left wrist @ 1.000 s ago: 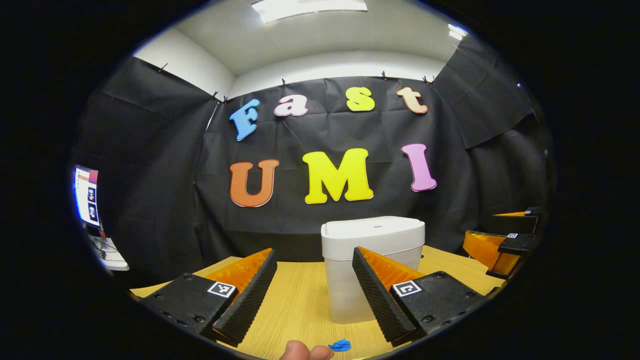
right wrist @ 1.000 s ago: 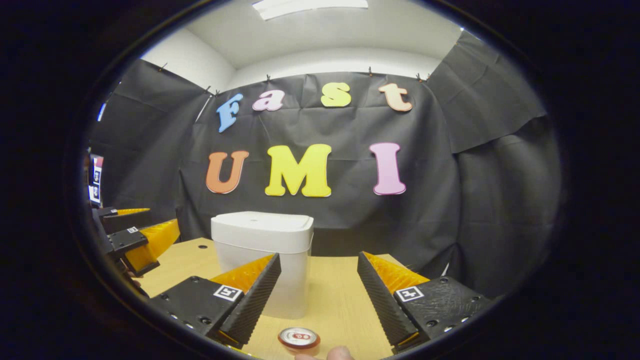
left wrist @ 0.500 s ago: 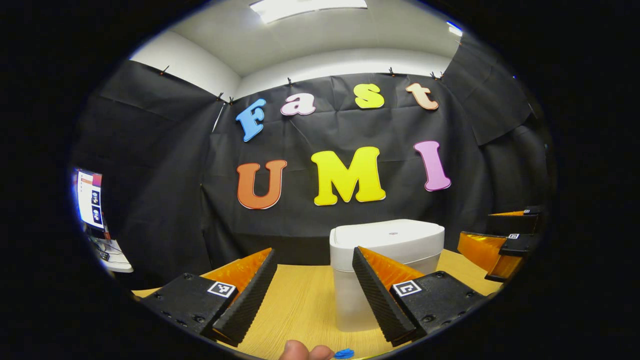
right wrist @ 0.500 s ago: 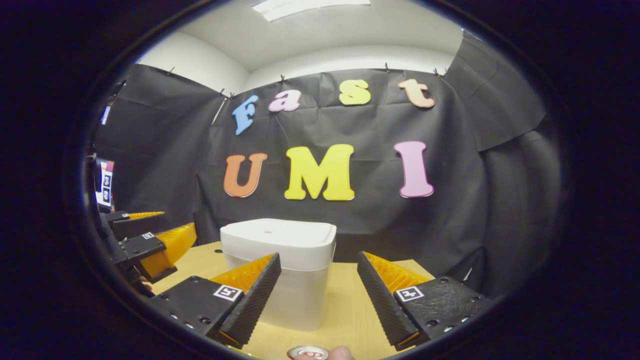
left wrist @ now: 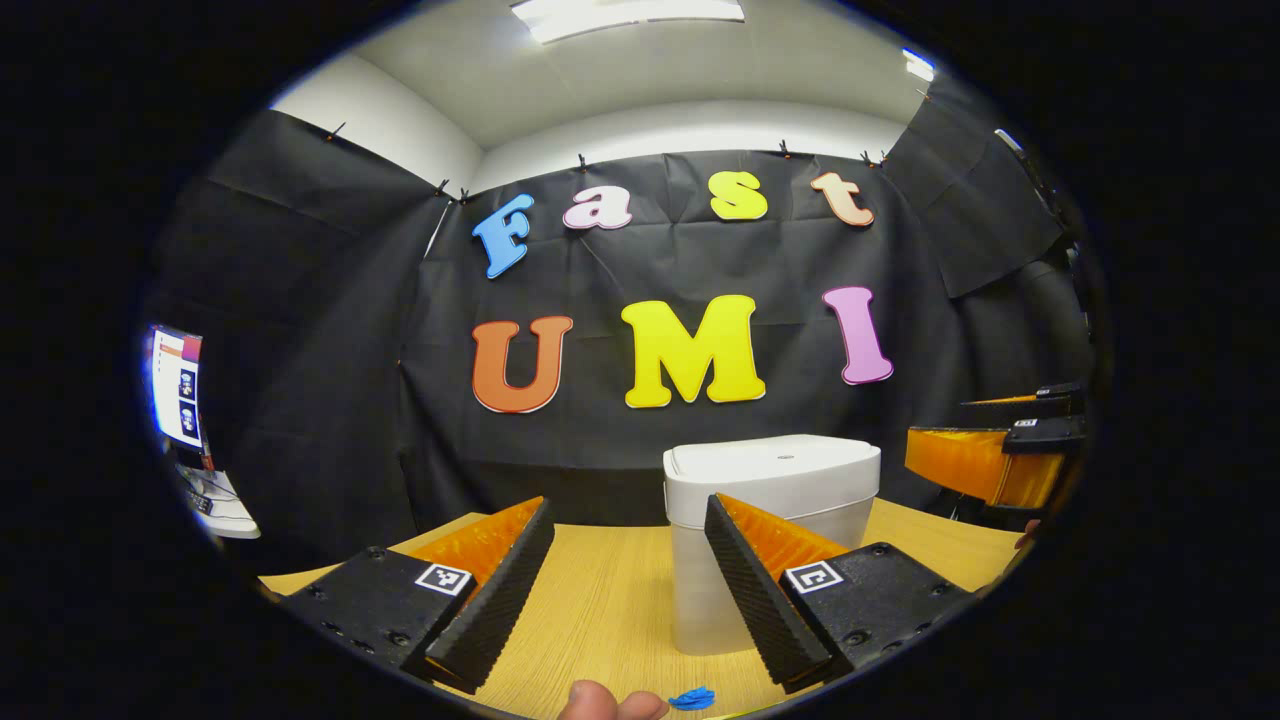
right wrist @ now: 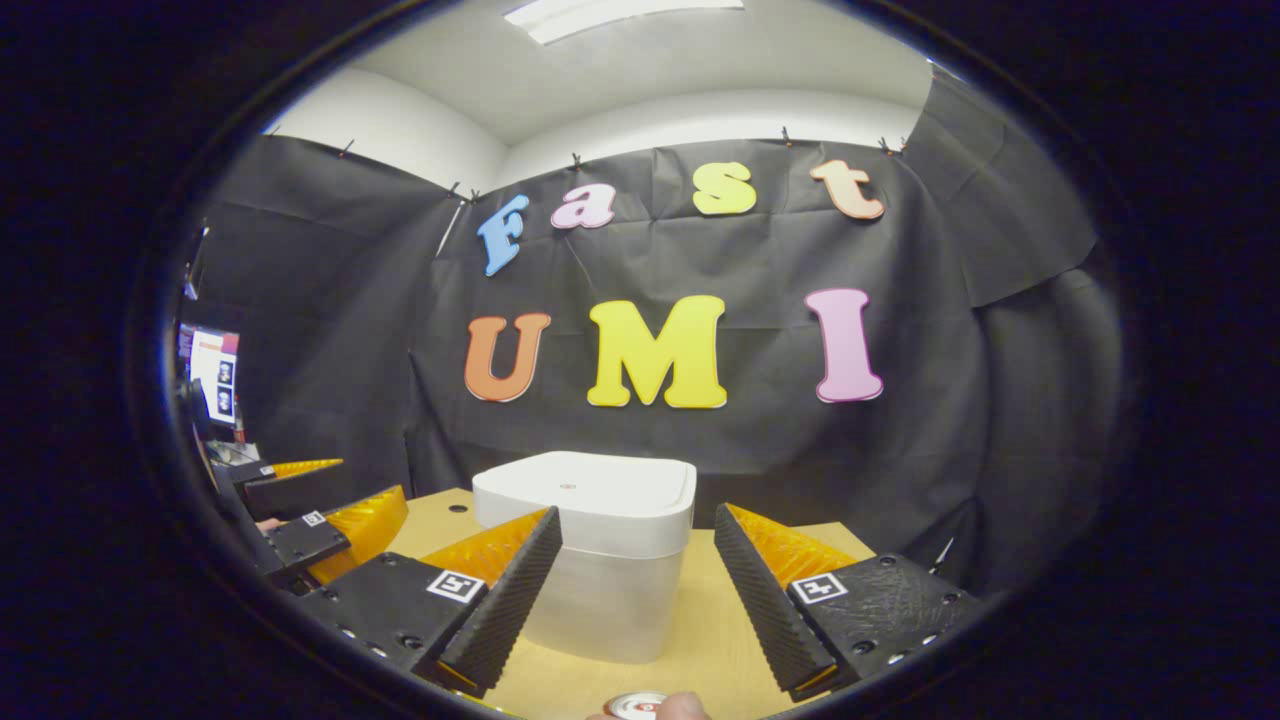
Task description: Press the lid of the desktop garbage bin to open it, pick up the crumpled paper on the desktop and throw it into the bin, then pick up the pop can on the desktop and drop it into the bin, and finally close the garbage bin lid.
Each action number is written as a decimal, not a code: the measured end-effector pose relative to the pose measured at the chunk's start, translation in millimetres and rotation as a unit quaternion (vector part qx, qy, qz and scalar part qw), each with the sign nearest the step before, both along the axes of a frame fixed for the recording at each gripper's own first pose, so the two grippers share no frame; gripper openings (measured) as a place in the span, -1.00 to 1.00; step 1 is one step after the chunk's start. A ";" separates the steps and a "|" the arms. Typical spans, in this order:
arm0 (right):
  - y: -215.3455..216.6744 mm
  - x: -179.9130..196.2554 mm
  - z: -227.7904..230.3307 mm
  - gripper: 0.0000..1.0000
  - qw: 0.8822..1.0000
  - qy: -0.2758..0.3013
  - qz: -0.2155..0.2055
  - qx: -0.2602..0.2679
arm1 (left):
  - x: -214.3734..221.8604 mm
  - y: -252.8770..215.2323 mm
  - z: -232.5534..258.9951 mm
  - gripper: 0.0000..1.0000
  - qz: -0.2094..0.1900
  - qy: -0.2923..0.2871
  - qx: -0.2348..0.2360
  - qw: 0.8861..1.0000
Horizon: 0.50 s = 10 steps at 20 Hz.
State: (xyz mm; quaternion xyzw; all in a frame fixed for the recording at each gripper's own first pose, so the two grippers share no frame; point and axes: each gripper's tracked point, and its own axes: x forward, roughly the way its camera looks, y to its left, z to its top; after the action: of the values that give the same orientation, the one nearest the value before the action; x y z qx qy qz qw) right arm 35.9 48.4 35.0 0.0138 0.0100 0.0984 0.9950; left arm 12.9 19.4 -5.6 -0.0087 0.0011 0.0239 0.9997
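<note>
Both the left gripper (left wrist: 628, 570) and right gripper (right wrist: 637, 575) gape empty before the apparently closed bin (right wrist: 600, 560).

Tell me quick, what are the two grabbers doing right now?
Left gripper: open, holding nothing.
Right gripper: open, holding nothing.

Smooth white plastic bin (right wrist: 600, 560), a bit see-through lower down. Light wood table (left wrist: 600, 600) with fine lines. Shiny metal top on the can (right wrist: 636, 706). Crinkly blue paper (left wrist: 692, 698). Matt wrinkled cloth wall (left wrist: 320, 400).
</note>
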 end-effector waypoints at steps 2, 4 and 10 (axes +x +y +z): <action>10.7 3.8 2.3 0.90 1.000 0.003 0.010 -0.004 | -1.5 6.7 -0.3 0.95 0.002 -0.001 -0.001 1.000; 14.7 9.9 12.3 0.73 1.000 0.007 0.017 -0.008 | -1.7 11.5 -2.5 0.95 0.002 0.000 0.004 1.000; 40.1 58.3 24.1 -0.96 0.998 0.046 0.044 -0.007 | 1.5 15.3 -7.8 0.95 -0.002 0.003 0.003 1.000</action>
State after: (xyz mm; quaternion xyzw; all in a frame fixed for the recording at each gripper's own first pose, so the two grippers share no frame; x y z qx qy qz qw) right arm 94.3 88.5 59.1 0.0106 0.0569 0.1408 0.9883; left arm 14.5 34.7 -13.5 -0.0053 0.0045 0.0219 0.9997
